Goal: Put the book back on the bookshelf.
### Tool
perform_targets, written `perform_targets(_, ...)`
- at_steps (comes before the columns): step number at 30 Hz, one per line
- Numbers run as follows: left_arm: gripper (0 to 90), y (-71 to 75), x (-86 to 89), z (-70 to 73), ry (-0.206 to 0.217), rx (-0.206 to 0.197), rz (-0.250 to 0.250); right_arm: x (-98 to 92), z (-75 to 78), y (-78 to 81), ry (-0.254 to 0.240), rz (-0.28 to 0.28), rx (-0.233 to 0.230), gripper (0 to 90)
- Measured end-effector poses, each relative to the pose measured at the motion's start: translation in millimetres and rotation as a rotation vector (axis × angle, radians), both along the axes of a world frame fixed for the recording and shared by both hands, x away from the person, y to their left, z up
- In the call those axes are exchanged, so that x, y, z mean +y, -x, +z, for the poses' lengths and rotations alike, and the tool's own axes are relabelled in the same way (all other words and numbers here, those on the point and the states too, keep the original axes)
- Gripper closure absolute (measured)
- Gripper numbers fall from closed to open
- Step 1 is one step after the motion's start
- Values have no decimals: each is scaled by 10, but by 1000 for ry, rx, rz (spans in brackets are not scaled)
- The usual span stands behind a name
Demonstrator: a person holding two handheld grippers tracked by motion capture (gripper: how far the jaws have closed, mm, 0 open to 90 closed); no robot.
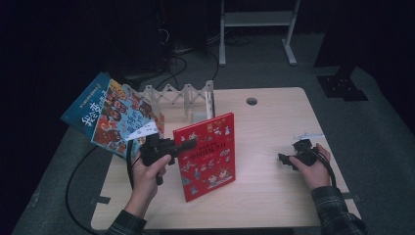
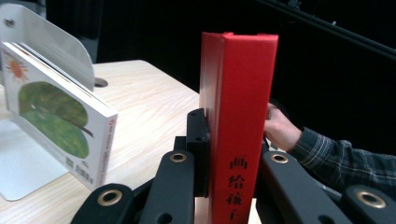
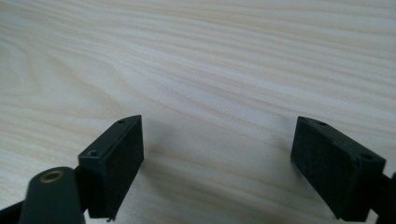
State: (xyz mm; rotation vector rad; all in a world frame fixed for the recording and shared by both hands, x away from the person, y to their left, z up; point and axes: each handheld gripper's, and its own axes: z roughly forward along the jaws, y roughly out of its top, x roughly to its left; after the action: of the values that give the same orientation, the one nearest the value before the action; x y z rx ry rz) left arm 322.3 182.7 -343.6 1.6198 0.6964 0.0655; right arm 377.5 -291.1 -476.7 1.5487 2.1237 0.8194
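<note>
A red picture book point(image 1: 208, 154) stands upright on the wooden table point(image 1: 274, 117), left of centre. My left gripper point(image 1: 188, 143) is shut on its spine edge. In the left gripper view the red book point(image 2: 240, 116) rises between the two black jaws, with its spine and black characters facing the camera. My right gripper point(image 1: 284, 159) rests low over the right side of the table, held in the person's hand. In the right gripper view it point(image 3: 217, 154) is open, with bare wood between its pads point(image 3: 116, 163).
A blue picture book point(image 1: 110, 115) sits tilted at the table's far left, beside a white folding rack point(image 1: 176, 93). A white book point(image 2: 56, 116) leans against a metal bookend point(image 2: 51, 42). A cable hole point(image 1: 251, 101) lies near the far edge. A desk frame stands behind.
</note>
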Motion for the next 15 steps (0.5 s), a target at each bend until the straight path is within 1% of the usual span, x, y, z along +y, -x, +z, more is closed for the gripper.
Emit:
perform_targets(1, 795, 2, 28, 11, 5, -3, 7, 8, -20, -1, 14, 6, -14, 109)
perform_targets(2, 795, 6, 58, 25, 8, -5, 15, 14, -38, 4, 3, -5, -34, 109)
perform_targets(4, 795, 10, 118, 53, 12, -11, 28, 22, -95, 17, -16, -30, -100, 109)
perform_targets(6, 795, 15, 178, 79, 18, -15, 43, 23, -101, 16, -19, -33, -107, 109)
perform_targets(15, 795, 15, 452, 153, 21, -26, 112, 23, -101, 16, -19, -34, -106, 110)
